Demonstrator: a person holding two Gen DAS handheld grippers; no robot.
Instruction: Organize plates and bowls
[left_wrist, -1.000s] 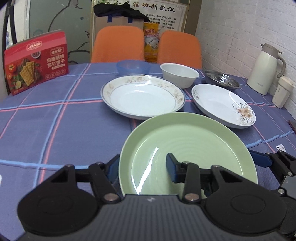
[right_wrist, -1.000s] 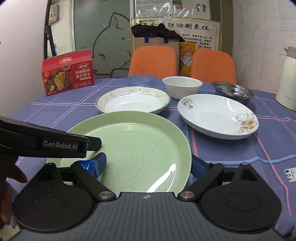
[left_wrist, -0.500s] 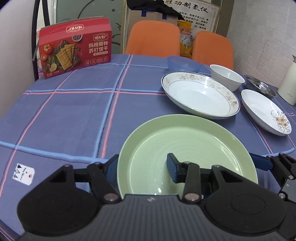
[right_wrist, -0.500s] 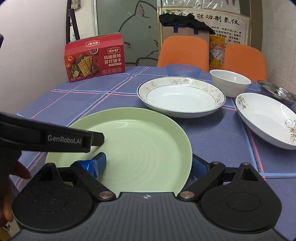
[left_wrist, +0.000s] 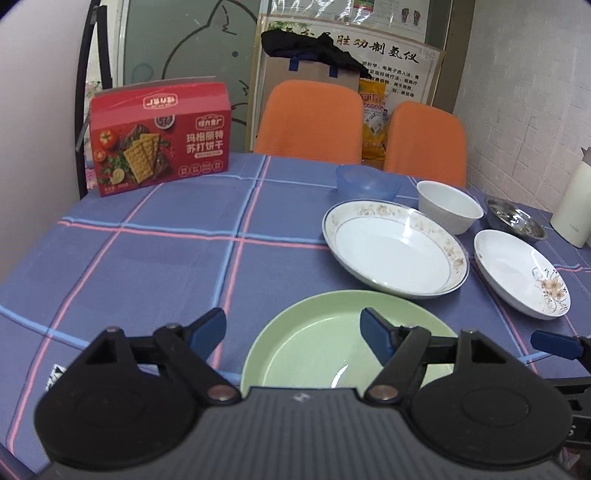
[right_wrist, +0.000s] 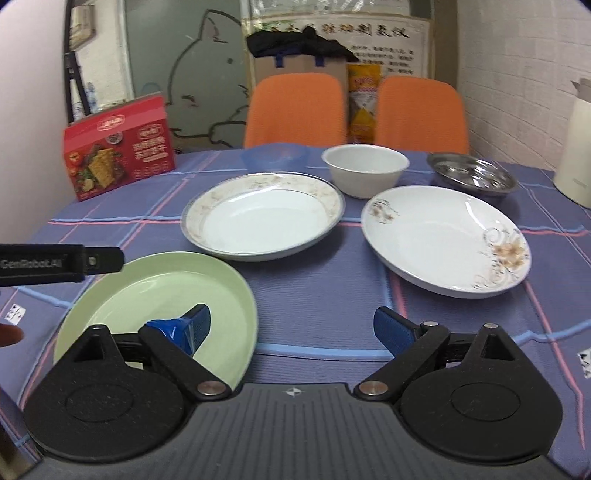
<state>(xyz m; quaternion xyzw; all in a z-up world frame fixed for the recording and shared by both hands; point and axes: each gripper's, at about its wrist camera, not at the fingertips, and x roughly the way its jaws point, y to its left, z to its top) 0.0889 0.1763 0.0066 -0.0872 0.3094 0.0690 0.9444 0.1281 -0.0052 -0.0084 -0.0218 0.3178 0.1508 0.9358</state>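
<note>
Two handheld grippers hover low over a round table covered in a blue checked cloth (left_wrist: 155, 266). Half a second ago both were closed on the rim of the green plate (right_wrist: 162, 295), one on each side. Now the left gripper (left_wrist: 291, 328) and the right gripper (right_wrist: 291, 328) both have their fingers spread wide with nothing between them. The green plate lies flat on the cloth at the near edge of the table, released and at rest.

Places below are given from the green plate. Just behind it, rims nearly touching, sits a white plate with a floral gold border (right_wrist: 262, 218). To the right of that and further from the green plate lies a white plate with a flower print (right_wrist: 443, 240). Behind these stand a white bowl (right_wrist: 365, 170), a blue bowl (right_wrist: 273, 157) and a steel dish (right_wrist: 472, 177). Far back on the left is a red cracker box (left_wrist: 159, 136). A pale jug (right_wrist: 576, 151) stands at the far right.

The green plate appears to have been placed as a base. Likely next: stacking the other plates onto it, then gathering the bowls.
</note>
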